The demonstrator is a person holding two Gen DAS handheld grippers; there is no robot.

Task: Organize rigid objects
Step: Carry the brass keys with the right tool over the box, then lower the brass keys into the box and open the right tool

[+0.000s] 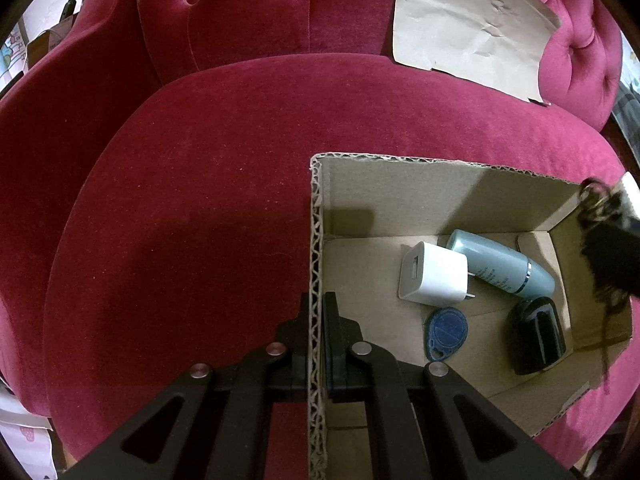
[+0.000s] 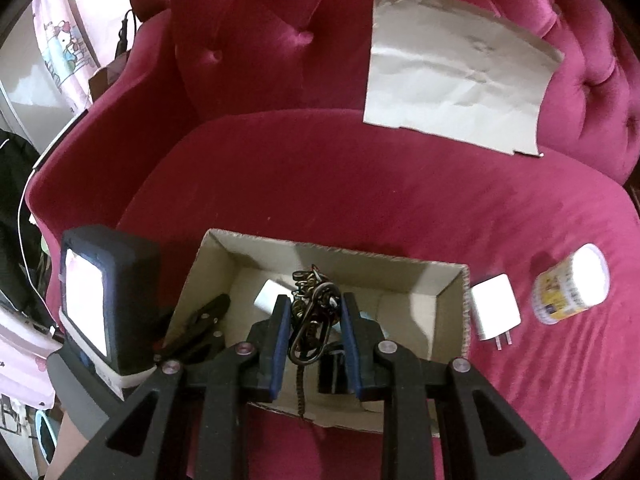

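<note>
Left gripper closed narrow on the left wall of the cardboard box, one finger outside, one inside, pads touching the corrugated edge. Right gripper at a medium gap, jaws pinching a dark metal chain bundle with a ring clasp; one strand dangles down between the fingers. Bundle hangs over the open box, above its contents; in the left wrist view it shows at the box's right edge.

Box sits on the red velvet sofa seat.

Inside the box, left wrist view:
- 1 white charger cube, prongs toward the bottle
- 1 pale blue bottle lying on its side, touching the charger
- 1 blue key fob, flat on the floor of the box
- 1 black glossy object, near the right wall, type unclear

Outside the box, right wrist view:
- 1 white charger just right of the box, prongs facing the camera
- 1 small white-lidded jar further right, on its side
- 1 creased paper sheet against the sofa back
</note>
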